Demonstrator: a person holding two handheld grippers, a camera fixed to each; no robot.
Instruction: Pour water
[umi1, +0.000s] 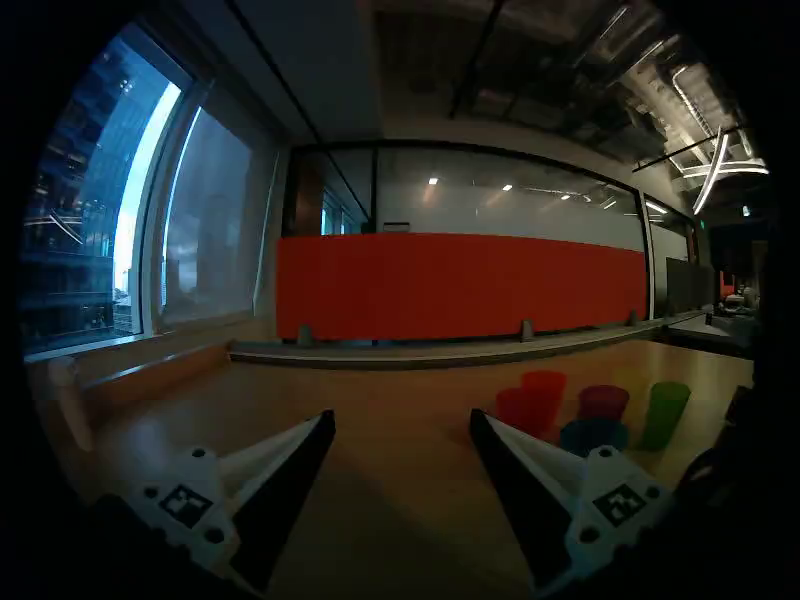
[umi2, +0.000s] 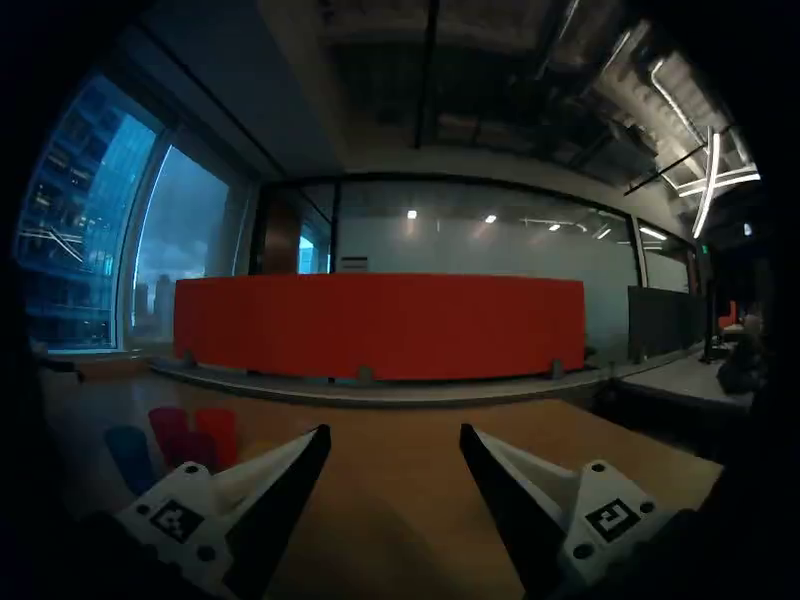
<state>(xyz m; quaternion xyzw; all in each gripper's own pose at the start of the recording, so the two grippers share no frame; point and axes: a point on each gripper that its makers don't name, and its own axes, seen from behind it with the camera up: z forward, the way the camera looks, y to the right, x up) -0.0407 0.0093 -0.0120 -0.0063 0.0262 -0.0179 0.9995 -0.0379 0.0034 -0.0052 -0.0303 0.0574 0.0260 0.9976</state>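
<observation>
Your left gripper (umi1: 402, 418) and right gripper (umi2: 395, 432) sit nearest, fingers spread, holding nothing. Coloured cups (umi1: 543, 395) cluster on the wooden table (umi1: 400, 500), ahead and right of the left gripper. Reach carelessly and you could topple close-packed neighbours, spilling any water. Square coded markers (umi1: 187, 505) sit on the fingers; no writing is readable.

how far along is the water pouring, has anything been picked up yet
Done: nothing visible so far. In hand: nothing; the left tool and right tool are both open and empty over the wooden table. The red cup, purple cup, blue cup and green cup stand untouched; whether any holds water can't be seen. Left: grasp a cup and pour.
</observation>
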